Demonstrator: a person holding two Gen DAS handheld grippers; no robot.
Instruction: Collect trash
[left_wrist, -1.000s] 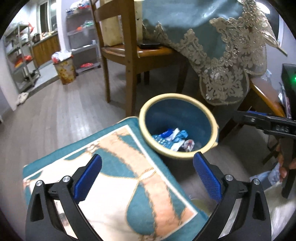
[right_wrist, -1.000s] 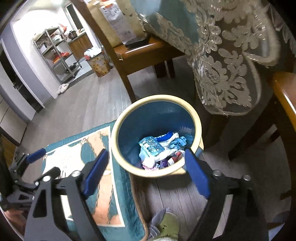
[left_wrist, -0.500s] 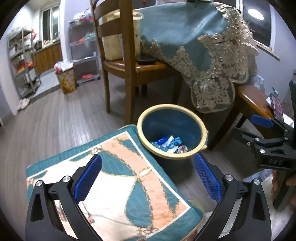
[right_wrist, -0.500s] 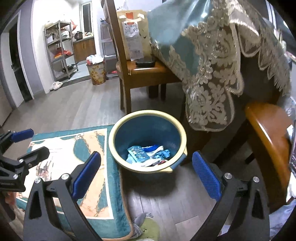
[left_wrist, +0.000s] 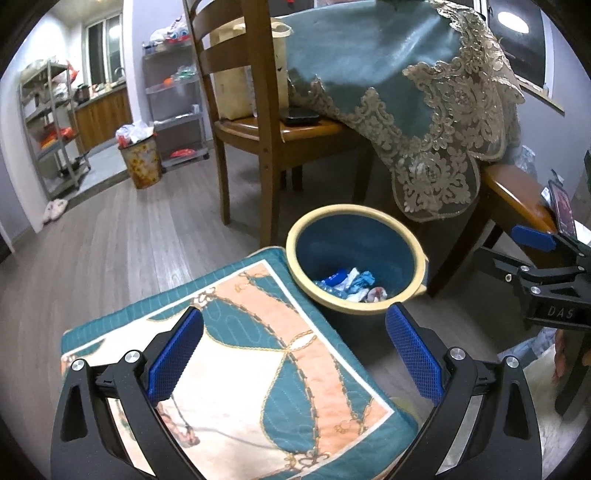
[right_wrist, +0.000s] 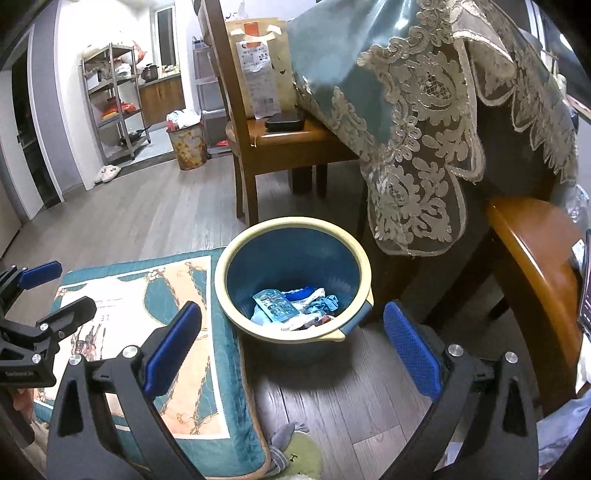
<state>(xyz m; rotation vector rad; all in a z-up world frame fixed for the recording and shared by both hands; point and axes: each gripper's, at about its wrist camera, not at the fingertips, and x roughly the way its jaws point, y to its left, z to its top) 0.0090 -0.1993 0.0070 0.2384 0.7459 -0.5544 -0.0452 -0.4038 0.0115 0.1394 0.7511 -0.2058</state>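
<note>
A blue trash bin with a cream rim (left_wrist: 295, 236) (right_wrist: 364, 266) stands on the wood floor beside a table. Crumpled trash (left_wrist: 351, 282) (right_wrist: 291, 304) lies at its bottom, including a blue blister pack. My left gripper (left_wrist: 293, 354) is open and empty, above a patterned cushion and short of the bin. My right gripper (right_wrist: 291, 345) is open and empty, above the bin's near rim. Each gripper also shows at the edge of the other's view, the right one (left_wrist: 543, 266) and the left one (right_wrist: 40, 295).
A teal and peach cushion (left_wrist: 236, 354) (right_wrist: 147, 332) lies left of the bin. A table with a lace-edged teal cloth (left_wrist: 424, 110) (right_wrist: 424, 129) overhangs it. Wooden chairs (left_wrist: 273, 122) (right_wrist: 535, 251) stand behind and to the right. A second bin (left_wrist: 142, 162) stands far back.
Both grippers have risen and pulled back from the bin, which now looks smaller and farther off. Both stay open and empty.
</note>
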